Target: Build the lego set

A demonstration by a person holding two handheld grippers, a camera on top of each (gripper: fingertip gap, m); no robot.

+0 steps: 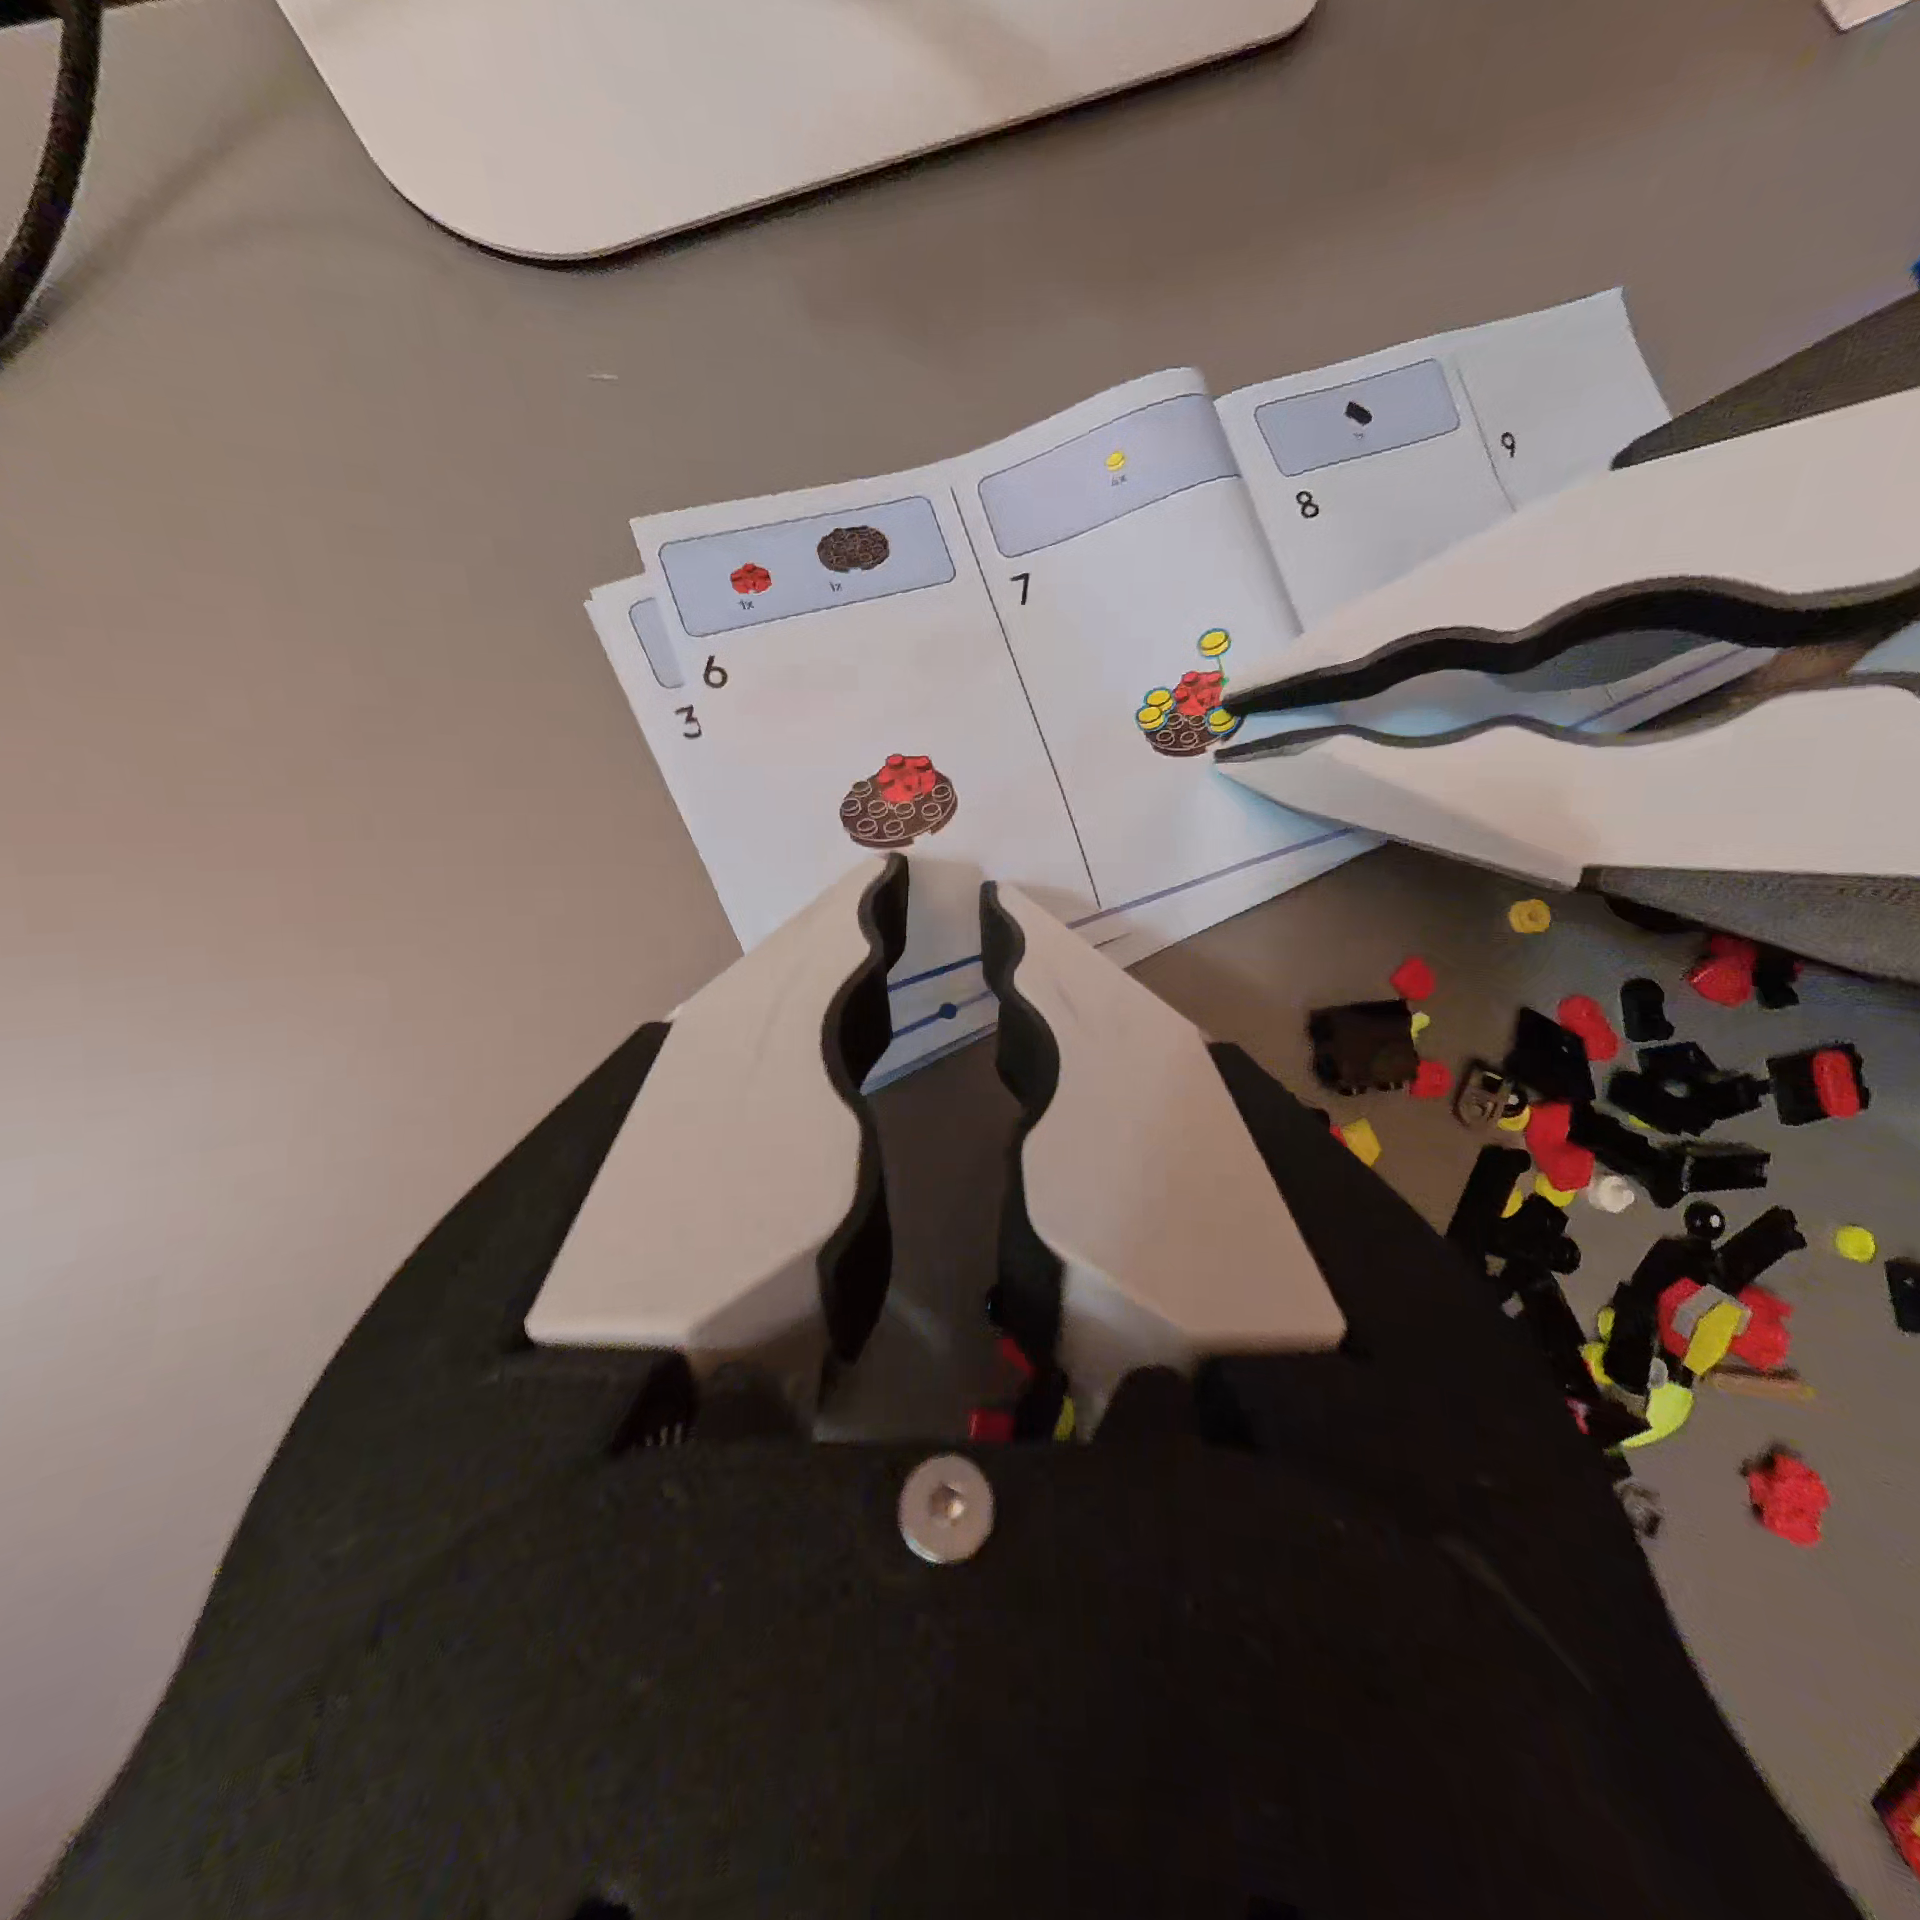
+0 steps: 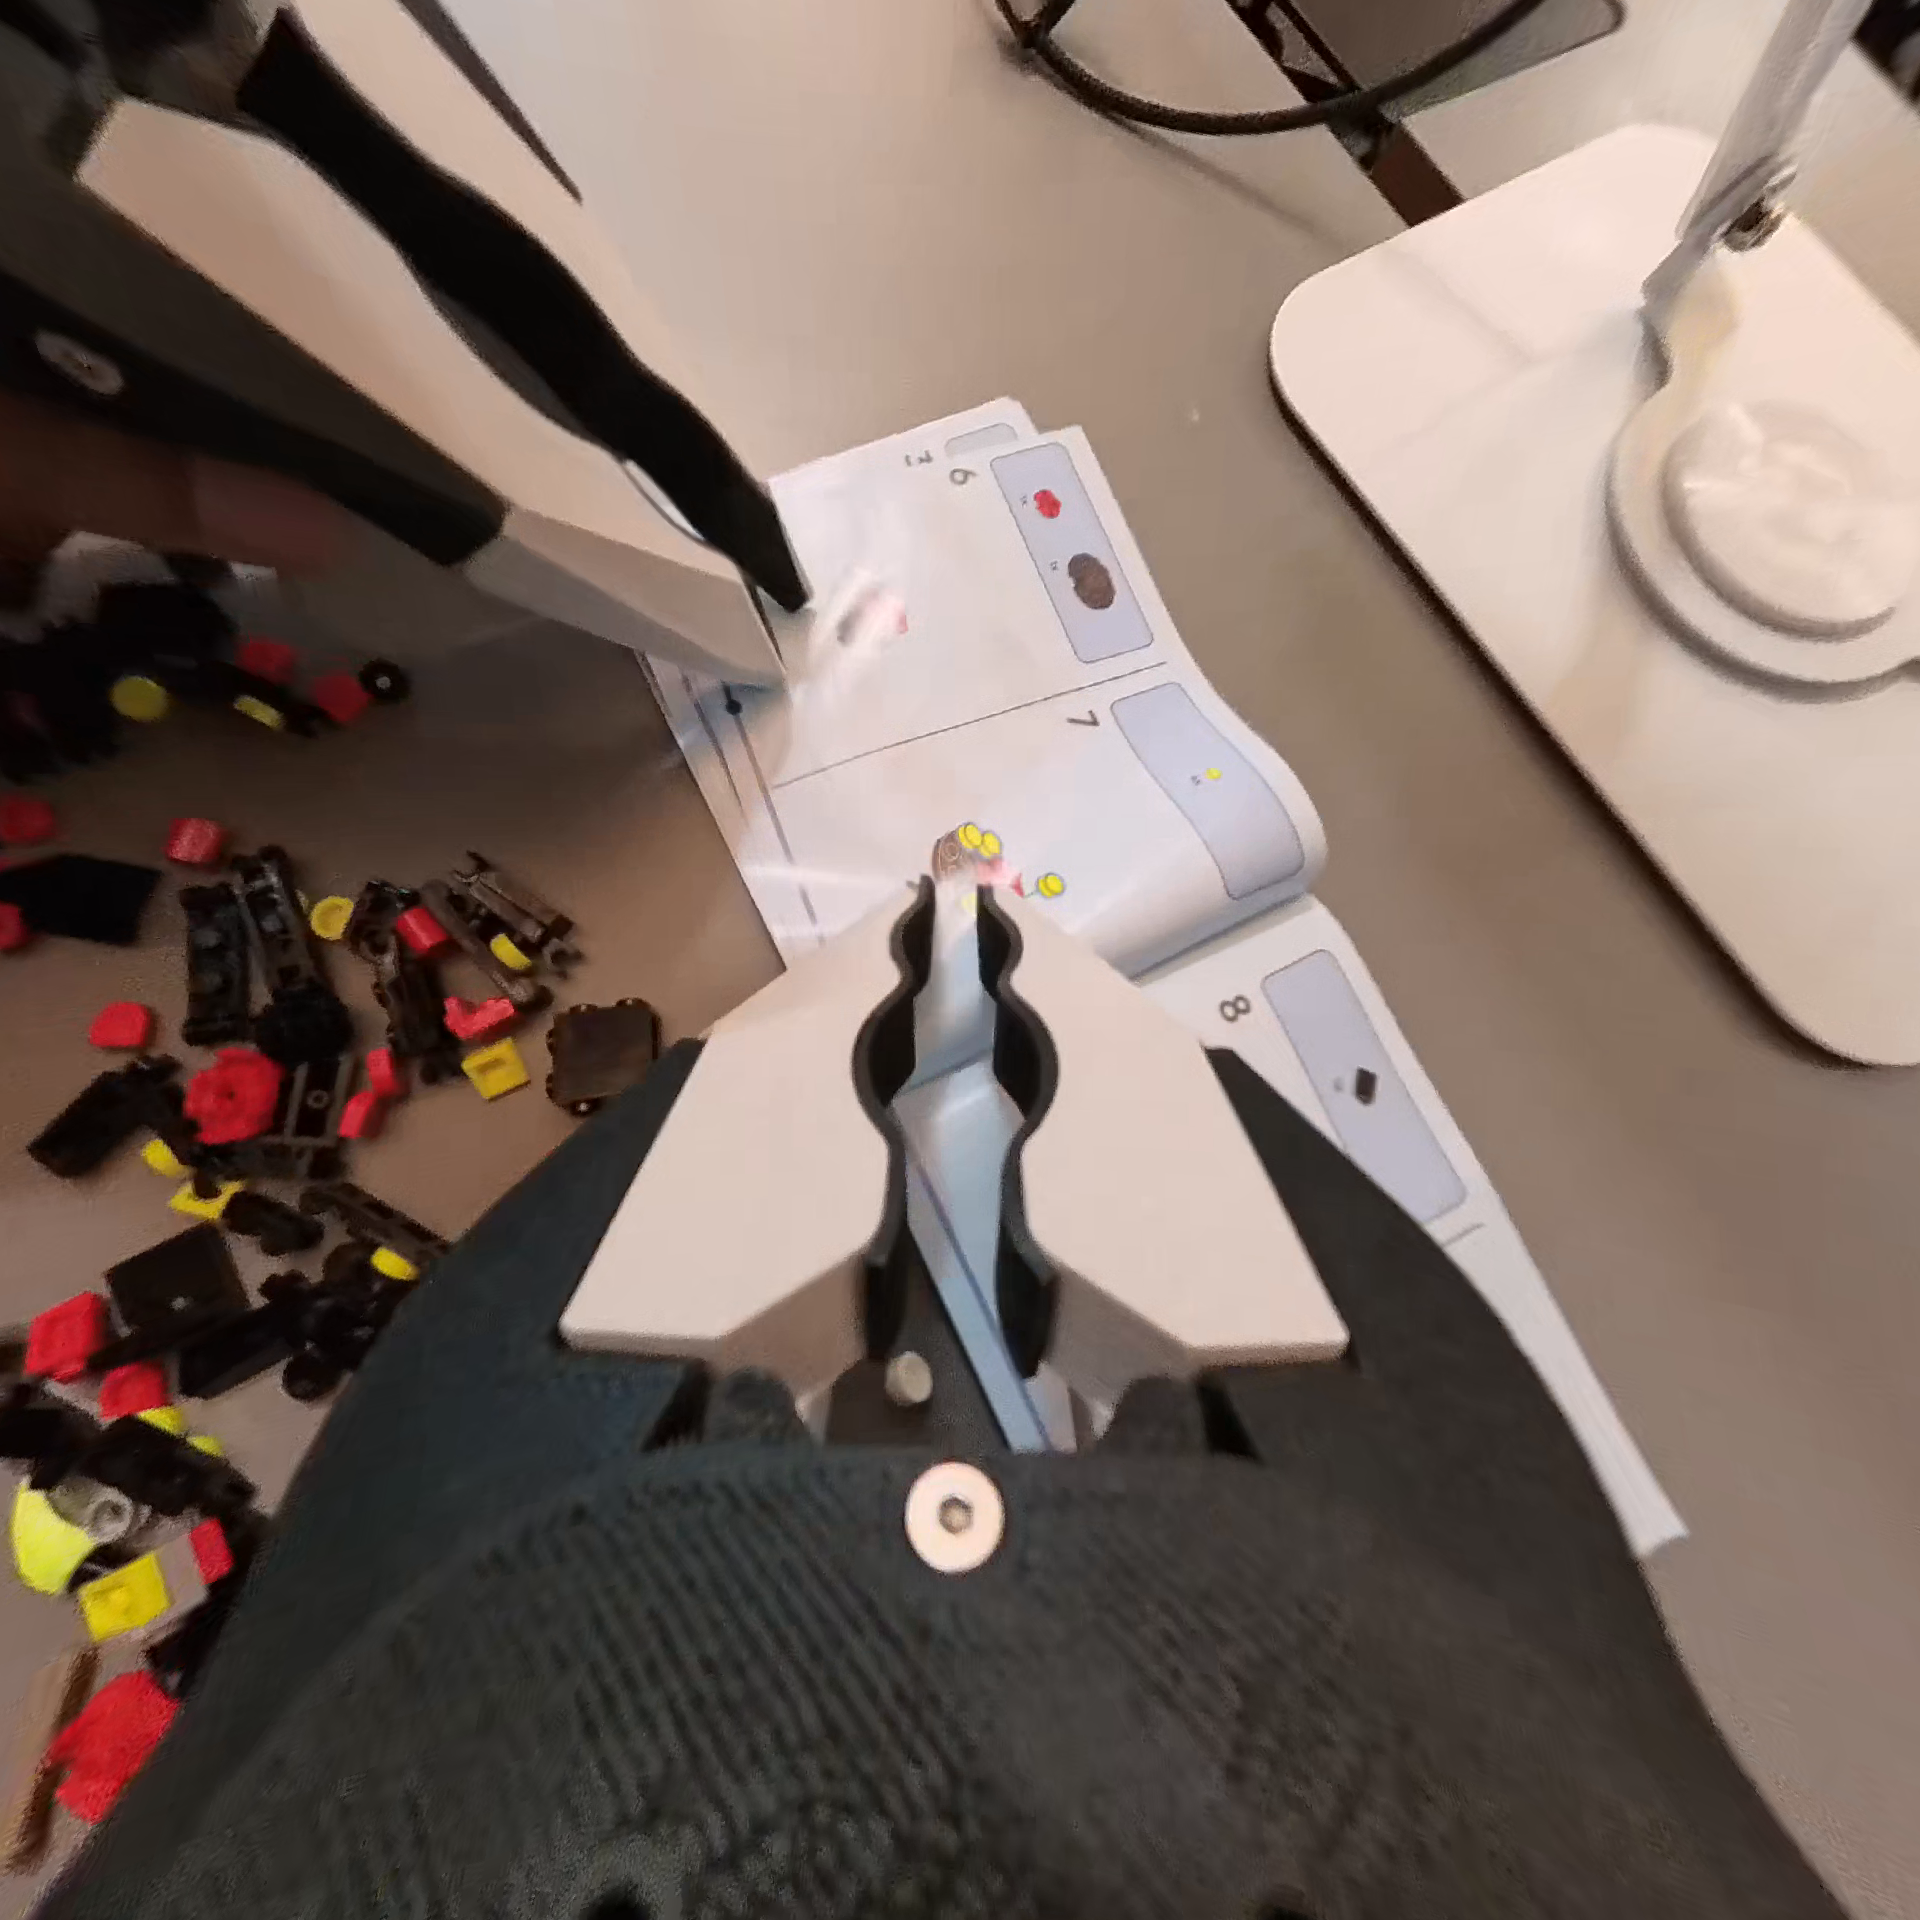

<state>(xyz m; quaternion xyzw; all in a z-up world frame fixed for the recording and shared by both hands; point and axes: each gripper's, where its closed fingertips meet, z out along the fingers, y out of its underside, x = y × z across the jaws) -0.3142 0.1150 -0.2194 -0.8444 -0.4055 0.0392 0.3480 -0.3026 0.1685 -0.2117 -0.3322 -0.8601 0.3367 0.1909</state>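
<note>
An open instruction booklet (image 1: 935, 707) lies on the grey table; it also shows in the right wrist view (image 2: 1039, 665). Loose black, red and yellow Lego pieces (image 1: 1621, 1122) are scattered beside it, also in the right wrist view (image 2: 291, 1039), among them a dark brown plate (image 2: 603, 1055). My left gripper (image 1: 940, 883) is narrowly open and empty, its tips over the booklet's near edge; it shows at the upper left of the right wrist view (image 2: 779, 634). My right gripper (image 2: 956, 904) is narrowly open and empty, its tips on the booklet's middle page (image 1: 1224, 725).
A white monitor stand base (image 1: 727, 104) sits beyond the booklet, also in the right wrist view (image 2: 1558, 520). A black cable (image 1: 52, 156) runs along the far left of the table.
</note>
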